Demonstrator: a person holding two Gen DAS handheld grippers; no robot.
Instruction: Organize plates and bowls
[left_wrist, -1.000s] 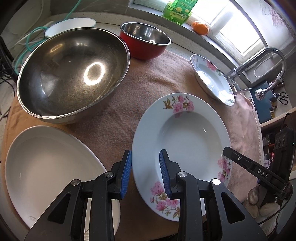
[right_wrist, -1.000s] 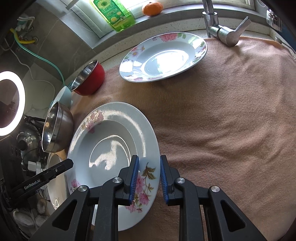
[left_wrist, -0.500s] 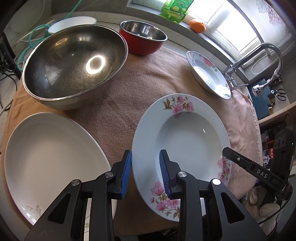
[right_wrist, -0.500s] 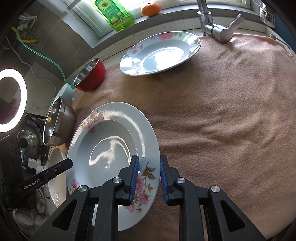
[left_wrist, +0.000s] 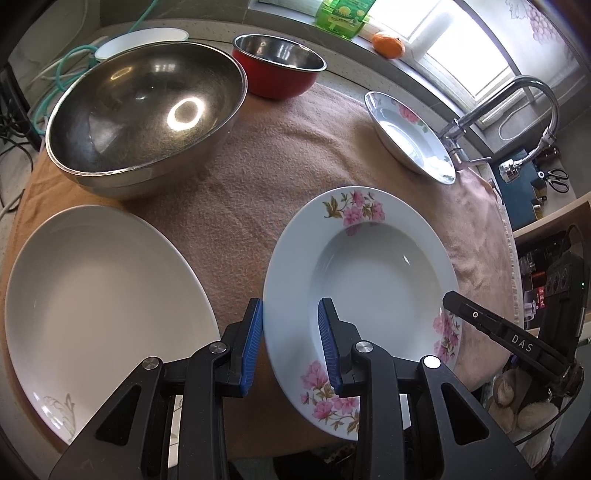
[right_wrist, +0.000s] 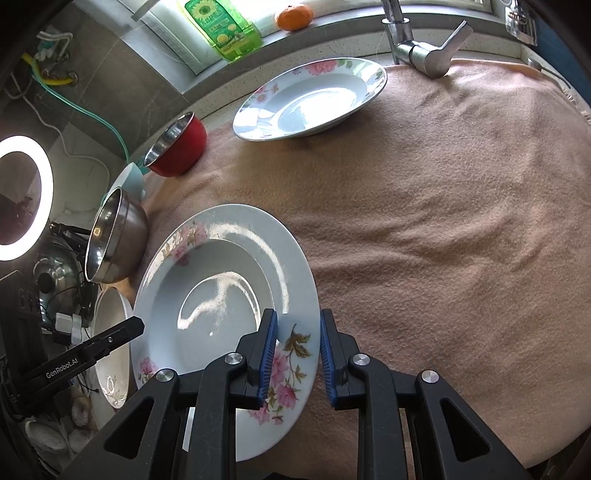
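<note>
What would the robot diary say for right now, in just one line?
left gripper: clamped on near flowered plate rim | right gripper: clamped on same rim, opposite side | second flowered plate: by faucet

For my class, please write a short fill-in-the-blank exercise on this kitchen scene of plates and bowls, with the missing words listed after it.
1. Both grippers straddle the rim of the near floral plate, decorated with pink ____.
2. The small bowl beside the large steel bowl is ____ outside.
3. On the windowsill, beside the green bottle, sits an ____ fruit.
4. The second floral plate lies nearest the ____.

Missing words: flowers; red; orange; faucet
</note>
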